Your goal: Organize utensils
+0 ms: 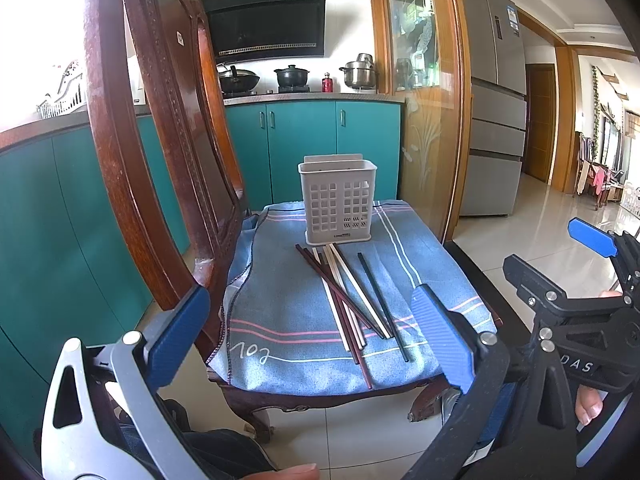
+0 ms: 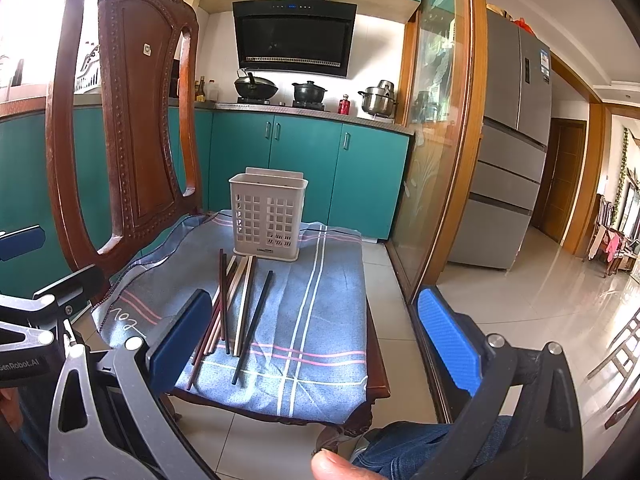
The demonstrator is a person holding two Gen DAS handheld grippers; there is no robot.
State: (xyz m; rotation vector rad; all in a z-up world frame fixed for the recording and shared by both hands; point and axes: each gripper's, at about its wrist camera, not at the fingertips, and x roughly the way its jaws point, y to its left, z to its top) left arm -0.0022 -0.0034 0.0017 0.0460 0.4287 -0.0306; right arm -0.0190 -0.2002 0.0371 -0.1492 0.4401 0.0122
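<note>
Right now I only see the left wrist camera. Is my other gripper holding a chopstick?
Observer: No. In the right wrist view, the right gripper has its fingers wide apart with nothing between them. The chopsticks all lie on the cloth.
Operator: Is anything hiding next to the wok?
Observer: Yes. Some bottles stand on the counter, left of the wok. The chair back blocks them in your view.
</note>
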